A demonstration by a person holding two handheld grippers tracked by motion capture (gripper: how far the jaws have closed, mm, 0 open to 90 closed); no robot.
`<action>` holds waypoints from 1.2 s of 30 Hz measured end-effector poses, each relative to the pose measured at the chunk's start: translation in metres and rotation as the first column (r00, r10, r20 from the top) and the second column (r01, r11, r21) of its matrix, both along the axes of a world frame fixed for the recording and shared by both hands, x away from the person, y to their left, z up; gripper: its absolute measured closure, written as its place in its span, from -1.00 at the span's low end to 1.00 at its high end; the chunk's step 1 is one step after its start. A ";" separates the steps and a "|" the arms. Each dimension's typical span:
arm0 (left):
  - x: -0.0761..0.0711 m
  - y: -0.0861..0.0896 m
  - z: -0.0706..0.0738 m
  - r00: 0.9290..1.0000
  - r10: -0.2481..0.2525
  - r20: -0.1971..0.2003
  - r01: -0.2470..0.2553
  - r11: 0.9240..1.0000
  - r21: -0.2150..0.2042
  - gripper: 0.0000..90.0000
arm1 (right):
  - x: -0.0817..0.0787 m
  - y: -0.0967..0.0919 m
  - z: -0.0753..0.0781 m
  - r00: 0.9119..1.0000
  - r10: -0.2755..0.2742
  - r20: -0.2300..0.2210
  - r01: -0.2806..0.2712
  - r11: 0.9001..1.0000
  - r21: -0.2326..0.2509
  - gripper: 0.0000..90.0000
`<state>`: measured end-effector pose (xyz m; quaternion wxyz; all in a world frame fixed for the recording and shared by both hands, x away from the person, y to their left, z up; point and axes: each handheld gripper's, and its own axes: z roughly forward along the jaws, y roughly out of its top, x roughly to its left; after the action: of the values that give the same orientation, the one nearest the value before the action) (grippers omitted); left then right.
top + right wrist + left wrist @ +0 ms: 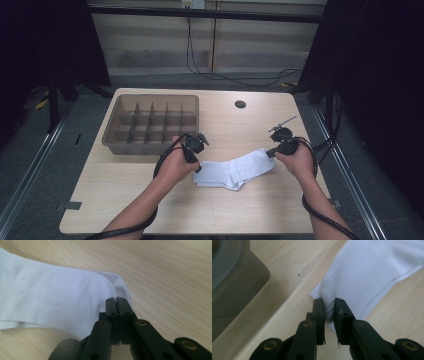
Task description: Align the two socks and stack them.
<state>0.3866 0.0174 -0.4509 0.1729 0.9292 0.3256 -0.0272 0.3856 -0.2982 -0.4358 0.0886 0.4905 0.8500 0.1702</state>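
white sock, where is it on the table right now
In the high view the white sock lies across the table near its front middle, strung between the left gripper and the right gripper, just right of the grey divided tray.

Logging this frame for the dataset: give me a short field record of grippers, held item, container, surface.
left gripper: shut on the ribbed cuff end of the white socks
right gripper: shut on the socks' toe end
socks: a flat, stacked pair, stretched between both grippers, lying on the table
divider tray: grey, compartments look empty, behind the left gripper
table: light wood, round hole near the far edge
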 end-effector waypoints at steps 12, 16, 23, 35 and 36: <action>-0.018 0.010 -0.004 0.998 -0.045 -0.036 0.045 0.999 0.014 0.79 | -0.021 0.009 -0.010 0.997 0.052 -0.050 -0.051 0.998 0.022 0.98; -0.021 0.013 0.004 0.998 -0.041 -0.039 0.041 0.999 -0.003 0.79 | -0.024 0.009 0.001 0.998 0.060 -0.026 -0.059 0.998 0.025 0.99; -0.025 0.012 0.020 0.997 -0.060 -0.047 0.058 0.997 -0.040 0.80 | -0.026 0.003 0.032 0.998 0.054 0.010 -0.054 0.998 0.014 0.99; -0.021 -0.002 0.016 0.990 -0.084 -0.116 0.079 0.996 -0.050 0.80 | -0.012 -0.008 0.040 0.999 0.046 -0.019 -0.046 0.999 -0.012 0.99; -0.020 -0.002 0.012 0.990 -0.075 -0.123 0.068 0.996 -0.056 0.79 | -0.010 -0.008 0.034 0.999 0.045 -0.025 -0.045 0.999 -0.004 0.99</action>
<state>0.3663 0.0156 -0.4389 0.1749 0.9320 0.3015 -0.0999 0.3758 -0.3064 -0.4017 0.0753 0.4732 0.8623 0.1639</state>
